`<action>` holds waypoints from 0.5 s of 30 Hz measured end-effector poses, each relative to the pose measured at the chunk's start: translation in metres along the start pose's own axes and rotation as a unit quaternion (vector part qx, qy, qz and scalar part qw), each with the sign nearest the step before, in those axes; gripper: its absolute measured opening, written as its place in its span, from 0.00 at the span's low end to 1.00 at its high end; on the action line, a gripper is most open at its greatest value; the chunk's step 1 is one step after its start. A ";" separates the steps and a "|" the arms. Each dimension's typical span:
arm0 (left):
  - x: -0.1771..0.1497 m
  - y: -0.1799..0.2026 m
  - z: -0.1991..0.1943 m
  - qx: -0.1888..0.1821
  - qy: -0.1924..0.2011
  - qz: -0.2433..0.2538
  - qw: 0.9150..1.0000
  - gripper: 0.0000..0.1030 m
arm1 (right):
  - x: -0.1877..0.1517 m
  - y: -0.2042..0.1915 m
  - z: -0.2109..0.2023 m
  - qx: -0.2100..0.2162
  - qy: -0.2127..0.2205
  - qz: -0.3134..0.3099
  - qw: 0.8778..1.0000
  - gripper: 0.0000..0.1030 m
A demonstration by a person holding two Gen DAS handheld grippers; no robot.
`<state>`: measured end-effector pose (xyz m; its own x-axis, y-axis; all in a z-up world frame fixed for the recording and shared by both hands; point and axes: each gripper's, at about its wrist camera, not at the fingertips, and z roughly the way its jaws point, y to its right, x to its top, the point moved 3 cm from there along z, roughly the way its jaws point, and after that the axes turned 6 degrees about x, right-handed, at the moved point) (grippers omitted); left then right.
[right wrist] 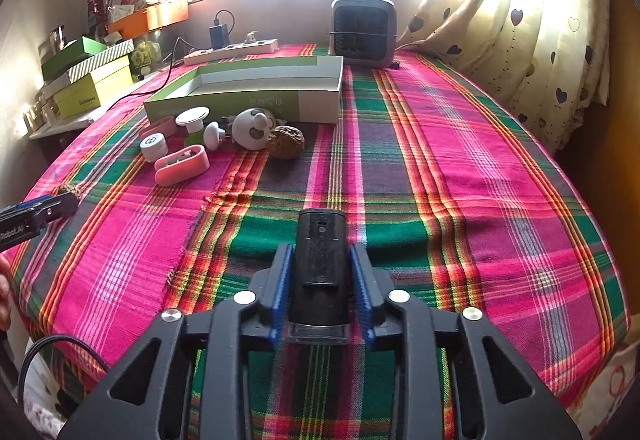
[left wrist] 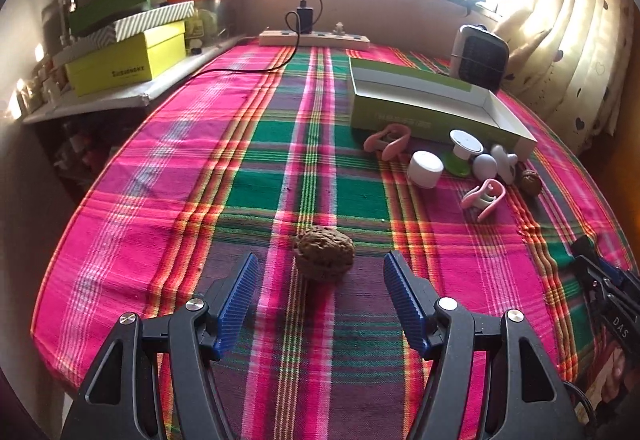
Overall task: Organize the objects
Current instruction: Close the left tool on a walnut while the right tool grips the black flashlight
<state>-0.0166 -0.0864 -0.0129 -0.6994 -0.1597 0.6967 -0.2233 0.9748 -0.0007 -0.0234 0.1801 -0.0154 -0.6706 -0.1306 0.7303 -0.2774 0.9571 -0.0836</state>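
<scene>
- Pink, green and purple plaid cloth (right wrist: 460, 144) covers the table, wrinkled a little near its middle.
- The left gripper (left wrist: 320, 272) hangs over the near part of the cloth with its blue ribbed fingers (left wrist: 236, 292) spread wide and released; nothing is pressed between them.
- A rough brown walnut-like lump (left wrist: 325, 254) lies on the cloth just ahead of and between those fingertips, apart from both pads.
- The right gripper (right wrist: 322, 280) is clenched on a black rectangular plastic block (right wrist: 320, 260); the blue pads press on both of its sides, and the block sticks out forward beyond the fingertips, above the cloth.
- An open, shallow green and white cardboard box (right wrist: 248, 96) sits further back on the table, and it looks empty inside.
- Just in front of the box lies a loose cluster: two pink oval plastic clips (right wrist: 182, 164), a short white round cap (right wrist: 153, 145), a white disc on a green base (right wrist: 193, 124), a small white knob-shaped piece (right wrist: 212, 136), a white round toy figure (right wrist: 253, 128) and a second brown walnut (right wrist: 286, 142).
- A small grey fan heater (right wrist: 362, 32) stands behind the box, near the heart-patterned cream curtain (right wrist: 528, 24).
- A white power strip (right wrist: 232, 50) with a black charger plugged in lies along the back edge.
- Yellow and green boxes (left wrist: 124, 40) are stacked on a shelf to the left.
</scene>
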 end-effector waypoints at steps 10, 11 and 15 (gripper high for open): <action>0.001 -0.004 0.010 0.001 -0.009 -0.003 1.000 0.46 | 0.004 0.000 0.003 0.005 -0.003 0.003 1.000 0.28; 0.001 -0.004 0.011 0.002 -0.008 -0.001 1.000 0.43 | 0.004 -0.001 0.004 0.005 -0.003 0.002 1.000 0.28; 0.003 -0.002 0.012 0.000 -0.009 0.005 1.000 0.30 | 0.006 -0.002 0.005 0.007 -0.004 0.003 1.000 0.28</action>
<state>-0.0264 -0.0908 -0.0197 -0.7142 -0.1519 0.6833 -0.2158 0.9764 -0.0085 -0.0303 0.1763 -0.0146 -0.6775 -0.1277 0.7244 -0.2831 0.9542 -0.0966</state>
